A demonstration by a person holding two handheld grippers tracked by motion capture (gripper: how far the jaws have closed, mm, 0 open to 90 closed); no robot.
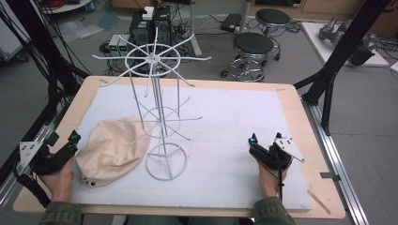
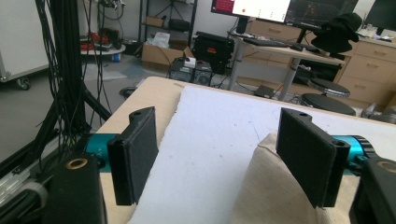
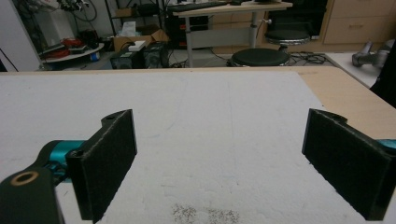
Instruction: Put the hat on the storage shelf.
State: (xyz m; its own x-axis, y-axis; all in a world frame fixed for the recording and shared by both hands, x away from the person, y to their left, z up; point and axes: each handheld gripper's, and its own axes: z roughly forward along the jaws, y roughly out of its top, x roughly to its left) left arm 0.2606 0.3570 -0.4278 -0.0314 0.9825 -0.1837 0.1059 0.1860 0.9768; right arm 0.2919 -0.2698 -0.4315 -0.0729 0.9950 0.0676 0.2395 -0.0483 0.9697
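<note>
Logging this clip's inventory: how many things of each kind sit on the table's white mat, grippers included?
White wire rack: 1
Beige cloth bag: 1
Handheld grippers: 2, left gripper and right gripper
Total: 4

High view: fixed above the person's edge of the bench [image 1: 291, 101], facing forward and down, far enough to take in the whole white mat [image 1: 234, 122] and the floor beyond

Left gripper view: mounted low on the left hand-held gripper [image 2: 219, 154], close to the mat, facing along the bench's left edge toward desks and monitors

Right gripper view: mounted low on the right hand-held gripper [image 3: 224, 163], close above the mat, facing the far edge

Shared by all three: the mat and the black stools [image 1: 253, 44] behind the bench
</note>
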